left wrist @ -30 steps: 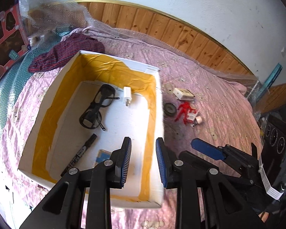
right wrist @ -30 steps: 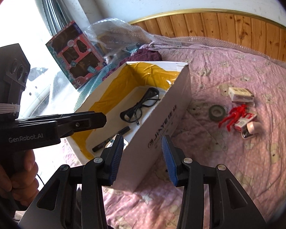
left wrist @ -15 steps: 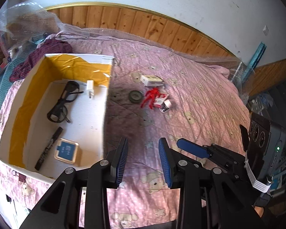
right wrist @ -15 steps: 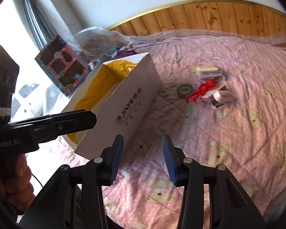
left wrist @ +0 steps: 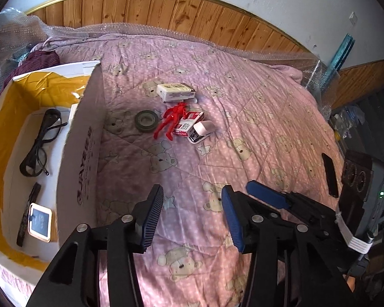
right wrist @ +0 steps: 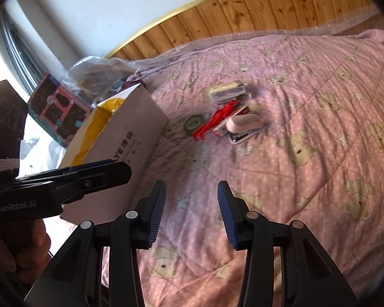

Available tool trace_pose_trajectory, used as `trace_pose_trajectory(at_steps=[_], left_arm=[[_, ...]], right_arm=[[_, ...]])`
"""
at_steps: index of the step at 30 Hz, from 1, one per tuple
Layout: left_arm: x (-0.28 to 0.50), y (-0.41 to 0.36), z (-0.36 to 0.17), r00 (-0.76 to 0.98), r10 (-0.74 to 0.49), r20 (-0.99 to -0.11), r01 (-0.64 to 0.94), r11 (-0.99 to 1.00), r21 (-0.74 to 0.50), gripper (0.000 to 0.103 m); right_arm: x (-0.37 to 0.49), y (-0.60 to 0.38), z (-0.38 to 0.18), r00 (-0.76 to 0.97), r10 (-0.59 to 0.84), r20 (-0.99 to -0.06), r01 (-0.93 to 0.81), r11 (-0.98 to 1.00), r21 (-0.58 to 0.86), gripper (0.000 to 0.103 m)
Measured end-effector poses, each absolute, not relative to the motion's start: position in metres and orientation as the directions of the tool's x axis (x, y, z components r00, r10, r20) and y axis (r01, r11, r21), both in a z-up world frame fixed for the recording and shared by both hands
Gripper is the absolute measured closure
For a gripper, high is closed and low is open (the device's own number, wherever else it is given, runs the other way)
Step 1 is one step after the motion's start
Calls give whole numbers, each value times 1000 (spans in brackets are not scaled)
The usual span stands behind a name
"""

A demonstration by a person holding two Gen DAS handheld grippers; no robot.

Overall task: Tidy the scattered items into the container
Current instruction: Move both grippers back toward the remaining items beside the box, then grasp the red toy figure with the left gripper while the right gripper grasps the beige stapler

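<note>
Step in hand: approach phase, both tools aimed at the loose cluster on the pink quilt point(left wrist: 256, 133); nothing is picked up. Left gripper point(left wrist: 192, 215) has fingers spread, empty, hovering above bare quilt. Right gripper point(right wrist: 190, 211) likewise spread and empty. Container: white cardboard box point(left wrist: 82, 158) w/ yellow-taped inner walls, sitting on the quilt at the left side of the left-wrist view. Already inside: black glasses point(left wrist: 42, 143), a marker point(left wrist: 28, 216), a small blue-faced card-like item point(left wrist: 40, 222). Remaining items lie close together, a short way off the box's printed side wall: a grey tape roll point(left wrist: 146, 120) nearest the box, a red toy figure point(left wrist: 172, 121) lying partly over a red-and-white pack point(left wrist: 189, 126), a white stapler point(left wrist: 201, 132) touching that pack, and a cream-coloured box point(left wrist: 175, 92) just behind. Next move, by judgement: advance one gripper over a single item, probably the tape roll or stapler at the cluster's edges, descend w/ fingers straddling it, then close. Obstructions: items overlap, so closing on the figure risks dragging the pack; the soft quilt may give under the fingers. Grippers are side by side, so keep them apart during reach. Around the scene: wood-panelled wall point(left wrist: 192, 18), bubble wrap point(left wrist: 10, 38) and dark red cloth point(left wrist: 35, 62) behind the box, none in the path.
</note>
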State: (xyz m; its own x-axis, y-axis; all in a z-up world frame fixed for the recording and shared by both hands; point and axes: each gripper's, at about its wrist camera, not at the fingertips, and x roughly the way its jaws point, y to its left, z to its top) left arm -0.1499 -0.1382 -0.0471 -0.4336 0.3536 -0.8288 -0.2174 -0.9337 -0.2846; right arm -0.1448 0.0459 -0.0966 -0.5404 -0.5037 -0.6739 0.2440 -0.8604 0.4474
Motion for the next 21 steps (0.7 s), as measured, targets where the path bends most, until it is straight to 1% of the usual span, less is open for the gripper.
trace_pose_trajectory(at_steps=[9, 21], left_arm=[[-206, -127, -78, -410, 325, -852, -193, -944, -267, 46], [-270, -123, -110, -401, 282, -872, -159, -958, -237, 46]], right_arm=[[-187, 63, -114, -542, -499, -676, 188, -856, 481, 58], [-258, 68, -151, -529, -503, -683, 40, -819, 572, 57]])
